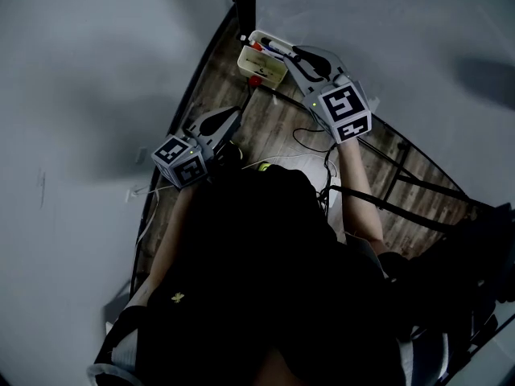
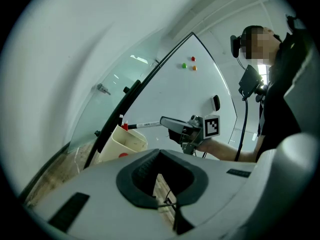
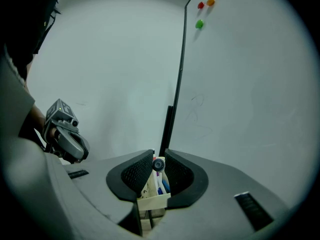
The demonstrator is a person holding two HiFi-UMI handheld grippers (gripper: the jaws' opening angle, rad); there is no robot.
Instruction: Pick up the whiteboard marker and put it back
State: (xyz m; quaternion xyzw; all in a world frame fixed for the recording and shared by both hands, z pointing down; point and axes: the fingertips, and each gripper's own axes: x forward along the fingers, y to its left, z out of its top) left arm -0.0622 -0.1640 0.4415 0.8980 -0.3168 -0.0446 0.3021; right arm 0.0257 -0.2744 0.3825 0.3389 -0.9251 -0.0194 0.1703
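Whiteboard marker (image 3: 158,164), slim and white with a dark end, being pinched in the black jaws of the right hand-held gripper (image 3: 159,169), pointing toward a cream plastic pen holder (image 3: 152,202). Left hand-held gripper (image 2: 162,175) hanging beside, jaws spread, gripping nothing. White whiteboard (image 3: 250,84) standing behind.

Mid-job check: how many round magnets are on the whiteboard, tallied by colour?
Red round magnet: 1
Orange round magnet: 1
Green round magnet: 1
Total: 3
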